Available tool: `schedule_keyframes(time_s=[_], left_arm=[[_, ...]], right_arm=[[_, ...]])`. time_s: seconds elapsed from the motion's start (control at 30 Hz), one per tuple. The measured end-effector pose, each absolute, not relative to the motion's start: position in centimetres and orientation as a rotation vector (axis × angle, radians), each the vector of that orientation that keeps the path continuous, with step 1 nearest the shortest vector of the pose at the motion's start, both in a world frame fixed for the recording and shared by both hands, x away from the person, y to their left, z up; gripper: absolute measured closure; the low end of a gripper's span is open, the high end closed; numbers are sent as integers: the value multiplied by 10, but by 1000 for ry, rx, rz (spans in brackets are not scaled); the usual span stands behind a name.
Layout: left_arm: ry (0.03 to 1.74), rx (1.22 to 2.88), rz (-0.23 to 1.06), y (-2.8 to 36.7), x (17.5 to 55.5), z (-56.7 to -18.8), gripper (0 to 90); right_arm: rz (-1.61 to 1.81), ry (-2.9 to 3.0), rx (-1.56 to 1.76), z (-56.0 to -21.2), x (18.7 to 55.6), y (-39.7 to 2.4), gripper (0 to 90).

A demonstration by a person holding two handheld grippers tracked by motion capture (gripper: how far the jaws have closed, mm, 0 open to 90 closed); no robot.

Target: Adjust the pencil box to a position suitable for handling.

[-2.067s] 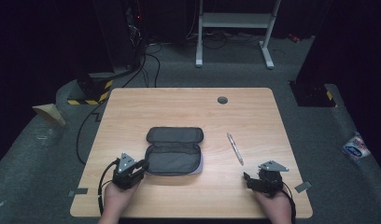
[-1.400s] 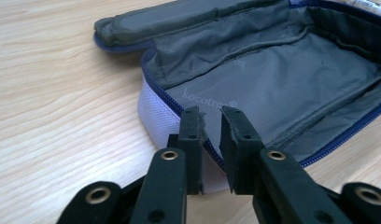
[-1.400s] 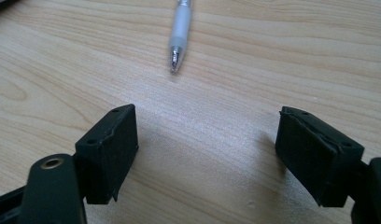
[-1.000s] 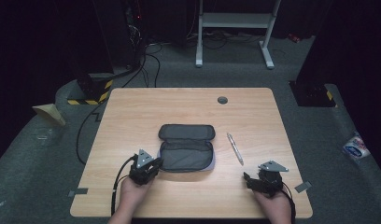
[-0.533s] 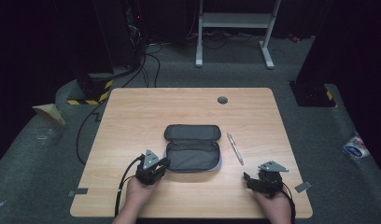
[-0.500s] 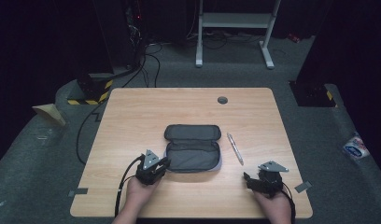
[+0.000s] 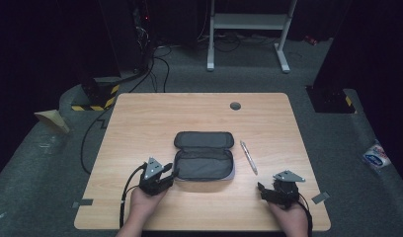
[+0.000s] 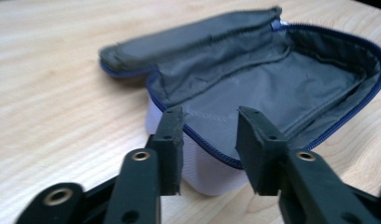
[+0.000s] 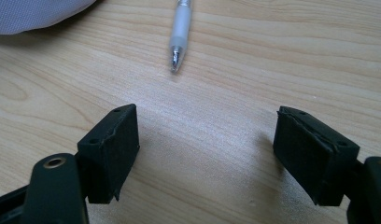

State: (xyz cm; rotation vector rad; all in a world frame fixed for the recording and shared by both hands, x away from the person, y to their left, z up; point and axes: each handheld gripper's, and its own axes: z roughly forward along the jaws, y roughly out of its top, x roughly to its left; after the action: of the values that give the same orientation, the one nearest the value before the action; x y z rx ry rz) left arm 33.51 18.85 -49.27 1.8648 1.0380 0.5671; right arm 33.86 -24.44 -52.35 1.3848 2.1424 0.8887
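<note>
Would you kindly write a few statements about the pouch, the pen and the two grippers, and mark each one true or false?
1. The pouch lies open, its grey lining showing. True.
2. The pen is inside the pouch. False: it lies on the table, to the right of the pouch and apart from it.
3. The right gripper is open with nothing between its jaws. True.
4. The left gripper is clamped on the pen. False: its jaws stand apart at the pouch's near left rim.
5. The pen's tip points toward the right gripper. True.
</note>
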Motion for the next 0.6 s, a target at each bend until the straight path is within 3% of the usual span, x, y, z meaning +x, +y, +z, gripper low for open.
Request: schedule_keyframes(time_s=[0.27, 0.6], left_arm=[[1146, 1888, 622, 229, 334, -500, 504], [1332, 1938, 579, 265, 328, -519, 413]], right_arm=[[893, 2146, 1381, -524, 339, -245, 225], [897, 2149, 1381, -523, 340, -244, 228]])
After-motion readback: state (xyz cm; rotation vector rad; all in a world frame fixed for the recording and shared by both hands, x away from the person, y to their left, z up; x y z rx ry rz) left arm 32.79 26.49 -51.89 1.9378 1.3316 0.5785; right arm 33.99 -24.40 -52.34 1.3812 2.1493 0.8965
